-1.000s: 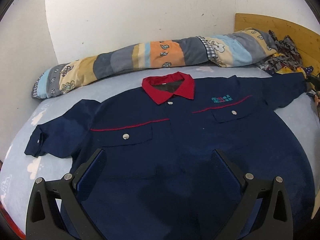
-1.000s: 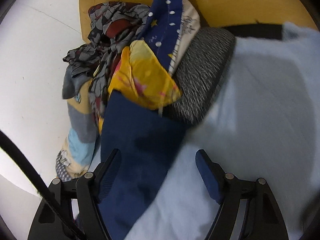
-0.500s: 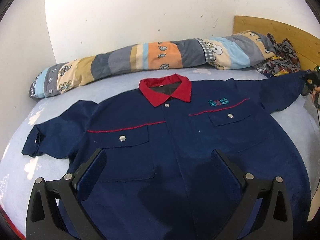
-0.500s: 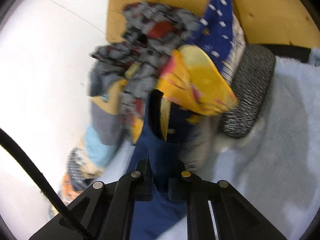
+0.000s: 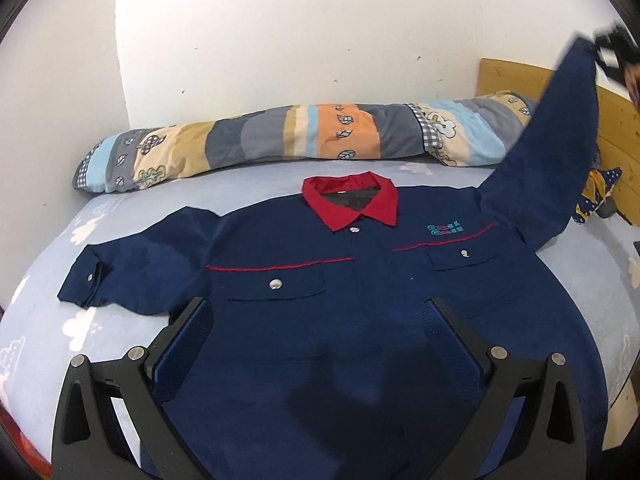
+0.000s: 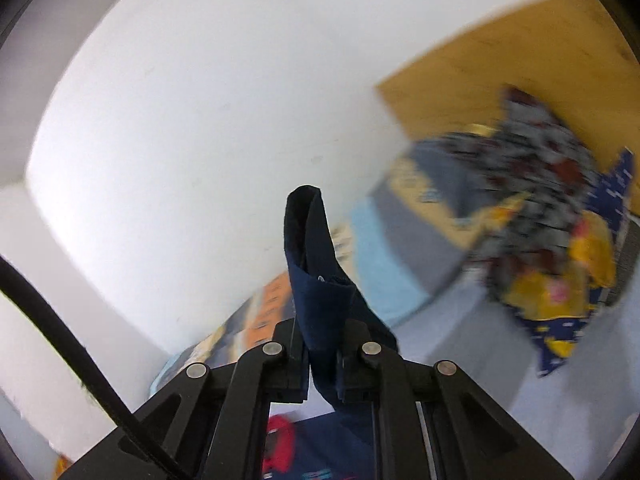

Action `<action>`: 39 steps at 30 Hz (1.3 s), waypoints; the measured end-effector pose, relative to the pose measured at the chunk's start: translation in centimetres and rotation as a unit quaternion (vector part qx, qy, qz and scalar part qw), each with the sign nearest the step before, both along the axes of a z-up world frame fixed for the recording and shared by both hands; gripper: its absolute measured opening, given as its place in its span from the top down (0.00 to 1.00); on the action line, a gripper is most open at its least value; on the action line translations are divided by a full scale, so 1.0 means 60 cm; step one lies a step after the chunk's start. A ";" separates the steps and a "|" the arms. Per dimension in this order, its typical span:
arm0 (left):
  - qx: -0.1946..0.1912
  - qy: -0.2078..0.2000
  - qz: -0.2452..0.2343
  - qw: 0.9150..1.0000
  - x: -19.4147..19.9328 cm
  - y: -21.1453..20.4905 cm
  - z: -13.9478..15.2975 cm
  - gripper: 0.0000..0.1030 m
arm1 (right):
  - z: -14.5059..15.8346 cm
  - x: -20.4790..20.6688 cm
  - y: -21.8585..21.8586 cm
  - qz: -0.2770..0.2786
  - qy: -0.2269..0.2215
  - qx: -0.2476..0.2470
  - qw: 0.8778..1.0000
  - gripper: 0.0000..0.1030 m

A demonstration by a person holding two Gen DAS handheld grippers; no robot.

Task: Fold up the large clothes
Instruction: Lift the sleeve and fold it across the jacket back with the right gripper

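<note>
Navy work shirt with red collar and red chest piping (image 5: 360, 280) lies front-up, spread flat across the middle of the bed with the pale blue cloud-print sheet (image 5: 52, 320); collar toward the far edge.

Right gripper (image 6: 322, 354): jaws clamped tight on the cuff of the shirt's navy sleeve (image 6: 316, 264), cuff end sticking up past the fingertips. In the left wrist view that gripper (image 5: 612, 54) sits high at the bed's right side, near the wooden headboard (image 5: 616, 120), with the sleeve (image 5: 560, 140) pulled up taut off the mattress from the shoulder. View is blurred.

Left gripper (image 5: 320, 344): jaws wide open, holding nothing, hovering over the shirt's lower front at the near edge, angled down. Other sleeve (image 5: 120, 272) lies flat toward the left edge.

Long striped patchwork bolster (image 5: 300, 136) runs along the far edge by the white wall. Crumpled pile of patterned clothes (image 6: 552, 240) at the headboard corner.
</note>
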State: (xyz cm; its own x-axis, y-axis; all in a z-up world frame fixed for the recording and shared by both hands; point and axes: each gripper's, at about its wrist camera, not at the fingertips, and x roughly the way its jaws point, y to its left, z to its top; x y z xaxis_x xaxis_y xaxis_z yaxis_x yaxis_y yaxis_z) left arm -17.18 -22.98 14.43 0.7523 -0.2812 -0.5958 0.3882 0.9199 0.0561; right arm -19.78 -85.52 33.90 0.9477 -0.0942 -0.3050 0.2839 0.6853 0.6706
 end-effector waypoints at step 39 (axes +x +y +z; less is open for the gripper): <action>-0.097 0.023 0.142 0.985 0.034 0.184 0.029 0.00 | -0.451 0.281 0.653 0.265 0.284 -0.210 0.897 0.16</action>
